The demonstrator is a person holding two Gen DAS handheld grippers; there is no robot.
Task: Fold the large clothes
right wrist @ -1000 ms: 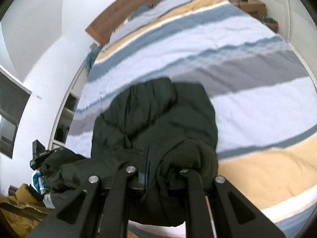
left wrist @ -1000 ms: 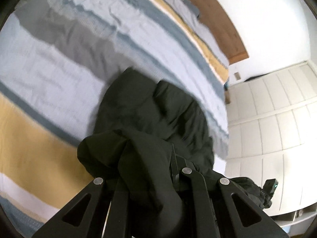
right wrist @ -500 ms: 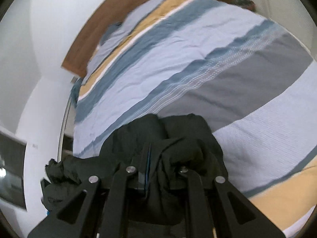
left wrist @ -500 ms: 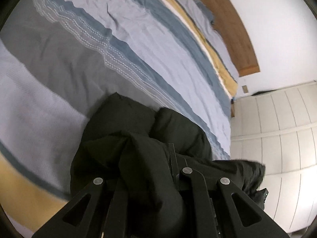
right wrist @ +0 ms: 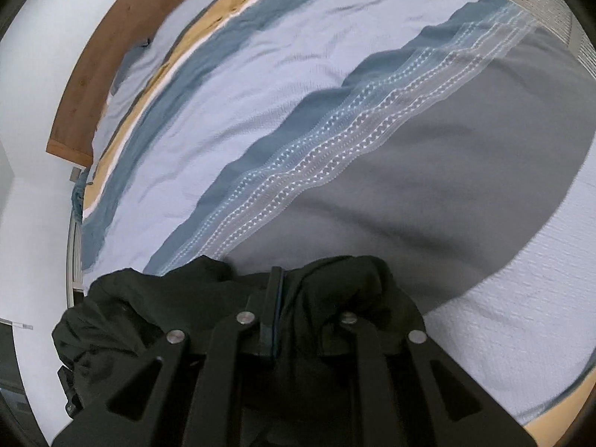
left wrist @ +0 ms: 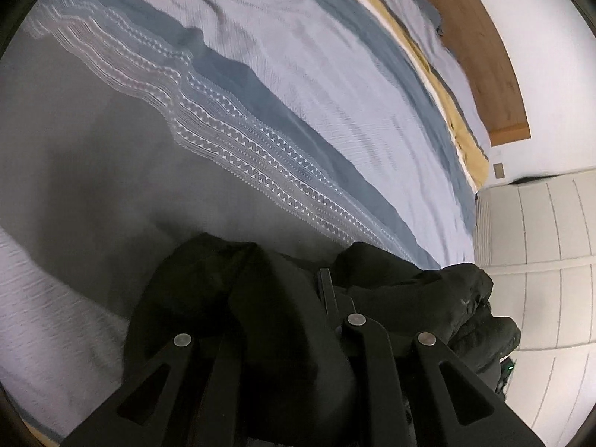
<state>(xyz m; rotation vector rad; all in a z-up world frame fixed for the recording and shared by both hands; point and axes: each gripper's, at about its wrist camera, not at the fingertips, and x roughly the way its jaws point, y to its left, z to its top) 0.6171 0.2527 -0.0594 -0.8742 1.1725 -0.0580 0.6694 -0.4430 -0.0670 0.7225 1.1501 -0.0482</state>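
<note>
The bed [left wrist: 335, 85] is covered by a striped bedspread [right wrist: 428, 171] in bands of pale blue, slate blue, grey and mustard, with a white zigzag-patterned strip between the slate and grey bands. A wooden headboard [left wrist: 480, 56] runs along its far end. A black garment [right wrist: 156, 298] bunches over the grey band.

Both hand-held grippers [left wrist: 320, 287] [right wrist: 279, 287] (angled downward) clamped.

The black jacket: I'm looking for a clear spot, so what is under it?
Under the black jacket lies the striped bedspread, its grey band showing past the jacket's edge. Whatever lies directly beneath the bunched cloth is covered.
</note>
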